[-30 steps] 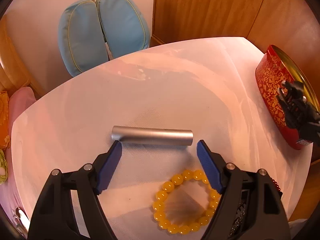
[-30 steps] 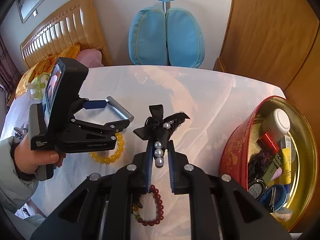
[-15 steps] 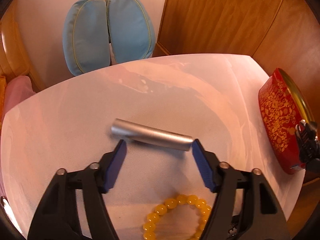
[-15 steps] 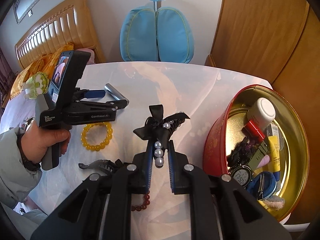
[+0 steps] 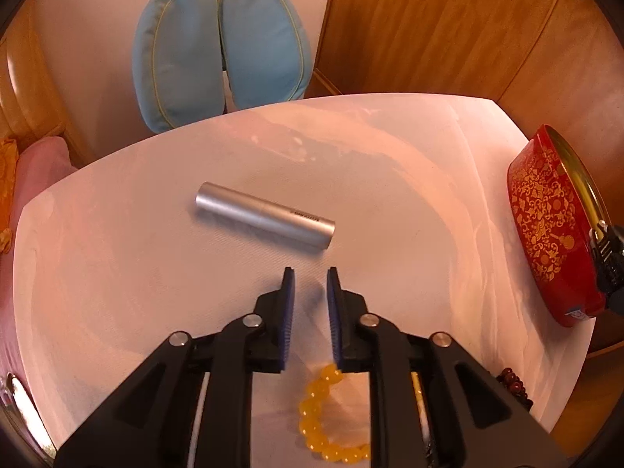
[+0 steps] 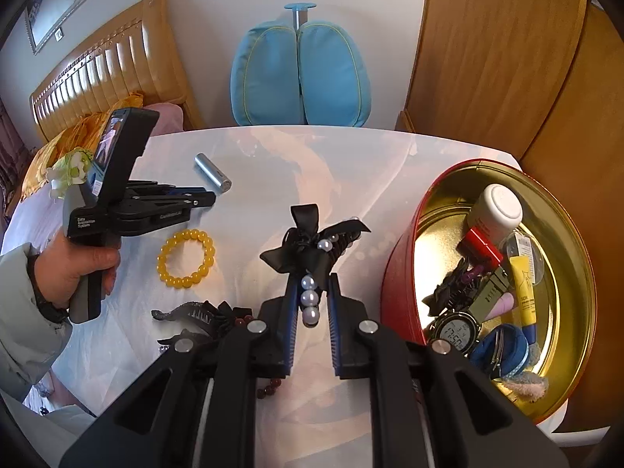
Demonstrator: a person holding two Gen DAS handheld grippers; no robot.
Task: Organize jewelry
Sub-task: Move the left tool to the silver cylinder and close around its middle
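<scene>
Beside the red tin, the right gripper clamps a black bow hair clip, while the left gripper closes on nothing short of the silver tube.

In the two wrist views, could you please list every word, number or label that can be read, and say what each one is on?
"Data Acquisition System", small and only just legible: side of the left gripper.
"GenRobot.AI", partly hidden: its arm.
Digits, perhaps "7:50", unsure: digital watch in the red tin.
Dark print, too blurred to read: silver tube.
Blue print, too small to read: yellow tube.
White sticker, unreadable: tin's lower wall.
</scene>
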